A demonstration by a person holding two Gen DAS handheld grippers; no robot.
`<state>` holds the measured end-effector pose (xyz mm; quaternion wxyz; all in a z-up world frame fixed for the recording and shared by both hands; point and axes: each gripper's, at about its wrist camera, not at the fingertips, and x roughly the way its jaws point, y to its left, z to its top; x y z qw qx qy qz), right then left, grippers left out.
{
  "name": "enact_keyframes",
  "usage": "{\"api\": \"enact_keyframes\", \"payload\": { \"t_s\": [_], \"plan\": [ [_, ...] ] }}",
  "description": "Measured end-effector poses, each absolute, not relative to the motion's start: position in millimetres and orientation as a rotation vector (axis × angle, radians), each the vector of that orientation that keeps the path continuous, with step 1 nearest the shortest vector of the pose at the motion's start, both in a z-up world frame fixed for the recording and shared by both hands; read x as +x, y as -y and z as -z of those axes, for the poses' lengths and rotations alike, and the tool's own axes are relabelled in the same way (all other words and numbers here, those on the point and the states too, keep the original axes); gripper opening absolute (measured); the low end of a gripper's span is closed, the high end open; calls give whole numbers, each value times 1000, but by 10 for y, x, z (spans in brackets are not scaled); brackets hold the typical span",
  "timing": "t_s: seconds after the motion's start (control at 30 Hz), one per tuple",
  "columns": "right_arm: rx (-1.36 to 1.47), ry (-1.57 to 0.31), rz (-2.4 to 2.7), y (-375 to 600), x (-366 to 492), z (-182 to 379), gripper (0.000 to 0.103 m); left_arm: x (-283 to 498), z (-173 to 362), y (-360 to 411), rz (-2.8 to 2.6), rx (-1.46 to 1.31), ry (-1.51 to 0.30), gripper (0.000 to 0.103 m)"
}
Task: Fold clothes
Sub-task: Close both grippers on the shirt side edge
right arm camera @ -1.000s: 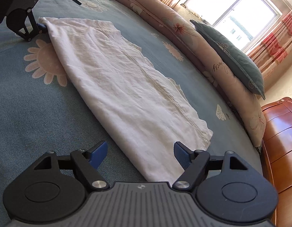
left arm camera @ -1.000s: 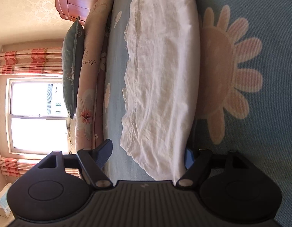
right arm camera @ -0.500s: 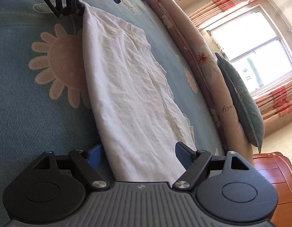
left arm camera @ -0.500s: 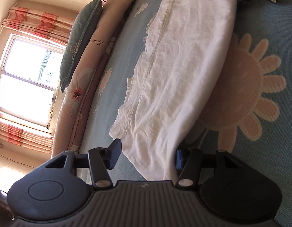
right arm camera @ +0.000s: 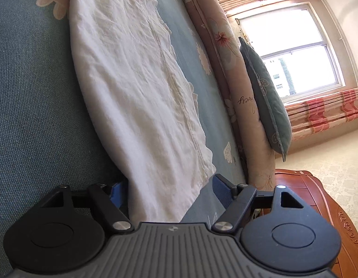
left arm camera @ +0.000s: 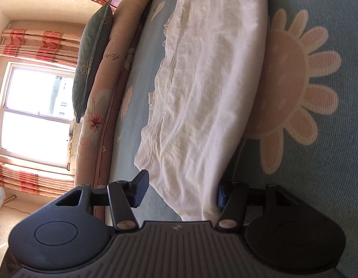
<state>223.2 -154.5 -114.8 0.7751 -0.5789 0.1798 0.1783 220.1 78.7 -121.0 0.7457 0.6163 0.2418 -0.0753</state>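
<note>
A white garment (left arm camera: 216,88), folded into a long strip, lies on the blue bedspread (left arm camera: 318,185) with its pink flower print. One narrow end of it reaches between the fingers of my left gripper (left arm camera: 181,192). Those jaws are closing: the right pad (left arm camera: 221,195) sits at the cloth's edge, while the left pad stands clear of it. The other end of the white garment (right arm camera: 137,88) lies between the fingers of my right gripper (right arm camera: 169,192). Its jaws are closing too; the left pad (right arm camera: 116,194) is half behind the fold and the right pad is apart from the hem.
A long floral bolster (left arm camera: 102,106) and a grey-green cushion (left arm camera: 91,55) line the far side of the bed. Beyond them are a bright window (right arm camera: 294,53) and striped curtains. A wooden cabinet (right arm camera: 318,208) stands close beside my right gripper.
Both pairs of jaws have narrowed around the garment's ends. My right gripper has rolled and dropped closer to its end of the cloth. The left one has only rolled slightly.
</note>
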Motion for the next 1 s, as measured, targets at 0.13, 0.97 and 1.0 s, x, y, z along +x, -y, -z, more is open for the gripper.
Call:
{"api": "enact_keyframes", "payload": {
  "t_s": [0.13,0.97,1.0],
  "plan": [
    [-1221,-467,-463,1501,2277,1180,13,2170,1239,-753,205,1353,-568,2],
    [-1025,-600,-591,1768,1301,334,2,773,815,-702,339,1390,-603,1],
    [-1027,-609,-601,1768,1218,308,2,691,802,-702,343,1390,-604,1]
  ]
}}
